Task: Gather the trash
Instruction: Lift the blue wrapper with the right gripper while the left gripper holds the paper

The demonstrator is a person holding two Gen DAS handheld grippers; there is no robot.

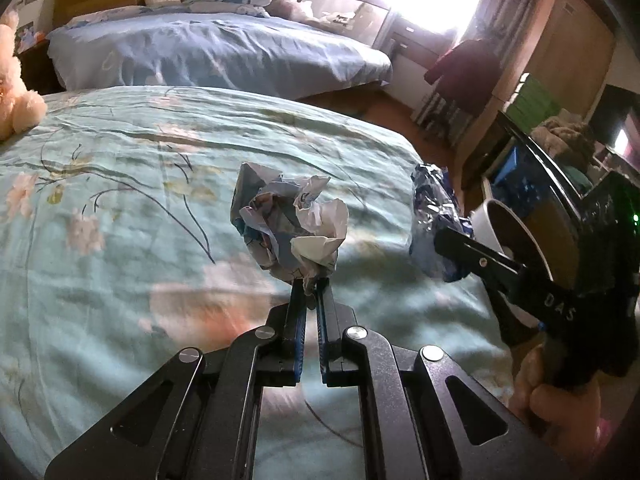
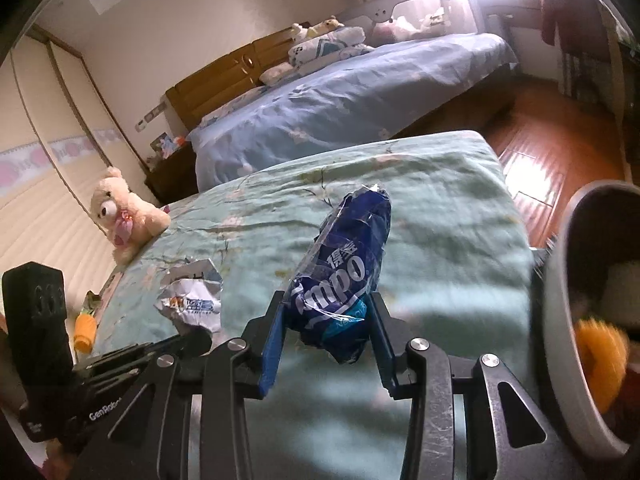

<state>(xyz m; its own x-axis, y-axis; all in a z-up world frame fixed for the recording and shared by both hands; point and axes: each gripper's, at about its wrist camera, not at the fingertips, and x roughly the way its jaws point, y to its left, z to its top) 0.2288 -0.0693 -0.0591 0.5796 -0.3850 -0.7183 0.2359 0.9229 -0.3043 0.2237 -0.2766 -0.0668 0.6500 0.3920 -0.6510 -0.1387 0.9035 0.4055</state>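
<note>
Crumpled paper [image 1: 290, 226], white and blue, sits pinched at the tip of my left hand-held gripper [image 1: 311, 286], whose fingers are nearly closed on its lower edge; the ball is lifted above the green floral bed [image 1: 120, 168]. To the right, my right hand-held gripper [image 1: 444, 236] carries a blue wrapper [image 1: 434, 216] near a white bin [image 1: 490, 226].

From the right wrist, I see the right hand-held gripper [image 2: 328, 320] clamped on the blue wrapper [image 2: 344, 268] standing upright between its fingers over the bed [image 2: 440, 208]. The bin [image 2: 568, 320] is just right; the crumpled paper [image 2: 192, 300] is at left beside the left hand-held gripper [image 2: 192, 338].
</note>
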